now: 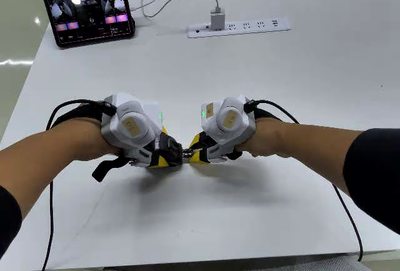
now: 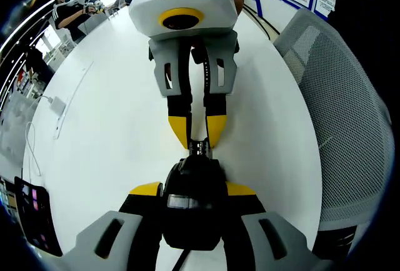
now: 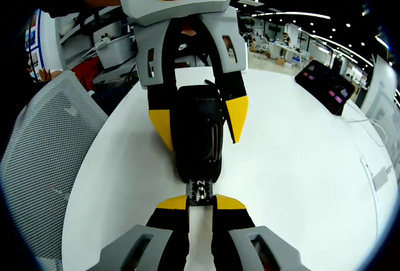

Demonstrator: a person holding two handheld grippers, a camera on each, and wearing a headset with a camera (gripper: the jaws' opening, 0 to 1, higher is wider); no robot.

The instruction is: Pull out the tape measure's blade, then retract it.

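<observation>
A black tape measure is low over the white table, between the two grippers. My left gripper is shut on its case. In the left gripper view the case sits between my yellow-tipped jaws. My right gripper faces it tip to tip and is shut on the metal hook at the blade's end. The hook lies right at the case's mouth, and no length of blade shows. The right gripper view has the case held by the left gripper just beyond my own fingertips.
A tablet lies at the table's far left. A power strip with a charger and cable lies at the far middle. A grey mesh chair stands beside the table. Black cables trail from both grippers over the near edge.
</observation>
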